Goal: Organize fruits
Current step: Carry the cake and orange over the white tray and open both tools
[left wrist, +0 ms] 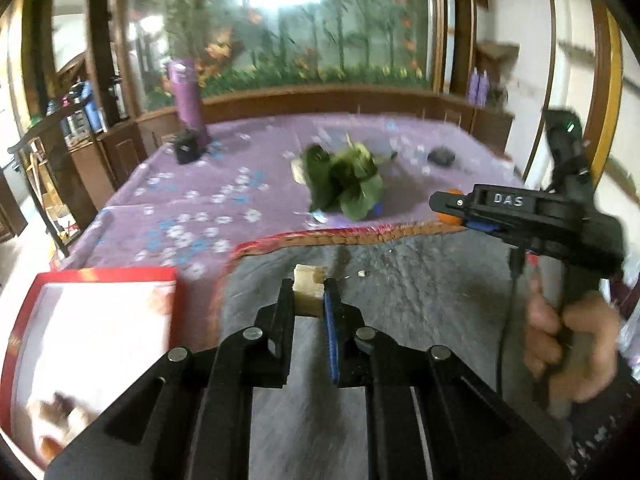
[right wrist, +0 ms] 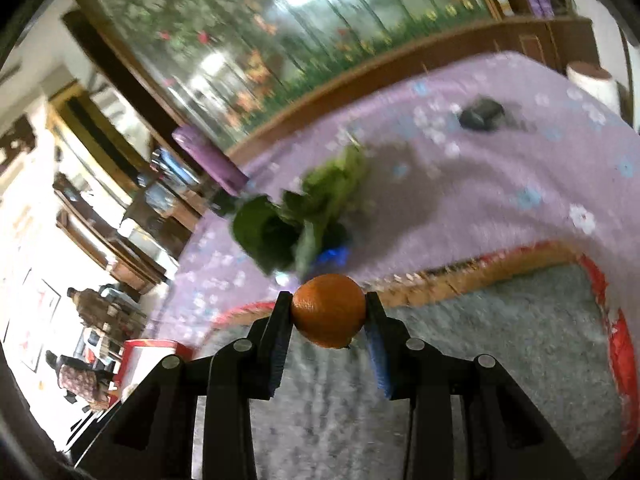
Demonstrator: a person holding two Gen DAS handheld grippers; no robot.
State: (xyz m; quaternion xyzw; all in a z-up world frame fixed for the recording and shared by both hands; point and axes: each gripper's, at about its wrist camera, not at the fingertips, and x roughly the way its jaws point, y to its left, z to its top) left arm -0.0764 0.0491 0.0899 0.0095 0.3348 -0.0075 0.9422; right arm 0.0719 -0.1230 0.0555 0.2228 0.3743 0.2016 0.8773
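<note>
My left gripper is shut on a pale tan chunk of fruit, held above the grey mat. My right gripper is shut on an orange, held above the same grey mat. In the left wrist view the right gripper shows at the right, in a hand, with the orange mostly hidden behind its jaws. A red-rimmed white box lies at the left and holds blurred pale fruit pieces; it also shows in the right wrist view.
A bunch of green leaves lies mid-table on the purple flowered cloth. A purple bottle and a small black object stand far left. A dark object lies far right. The mat has a red and orange border.
</note>
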